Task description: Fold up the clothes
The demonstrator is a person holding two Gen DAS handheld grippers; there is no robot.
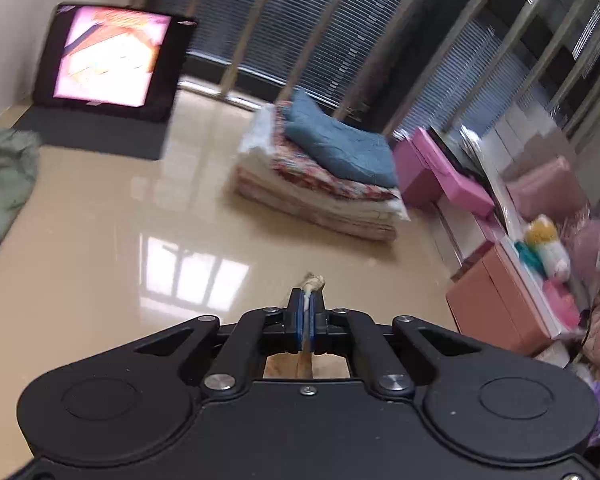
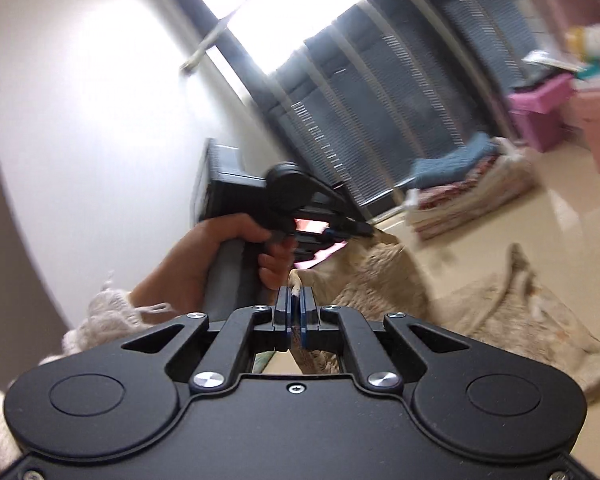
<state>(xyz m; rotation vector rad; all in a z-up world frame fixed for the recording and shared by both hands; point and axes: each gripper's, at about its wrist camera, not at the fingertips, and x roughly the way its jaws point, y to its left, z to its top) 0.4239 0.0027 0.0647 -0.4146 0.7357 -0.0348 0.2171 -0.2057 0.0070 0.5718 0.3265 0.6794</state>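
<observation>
Left tongs (image 1: 309,300) | pinching nubbly beige garment (image 2: 500,312) | right tongs (image 2: 295,298) likewise

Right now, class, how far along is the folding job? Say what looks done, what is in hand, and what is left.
Done: a folded stack sits on the floor. In hand: the left claw and the right claw are both shut on edges of the beige garment, which is partly lifted and partly on the floor. Left: this garment shows no finished fold, and a green garment lies loose at the frame edge.
</observation>
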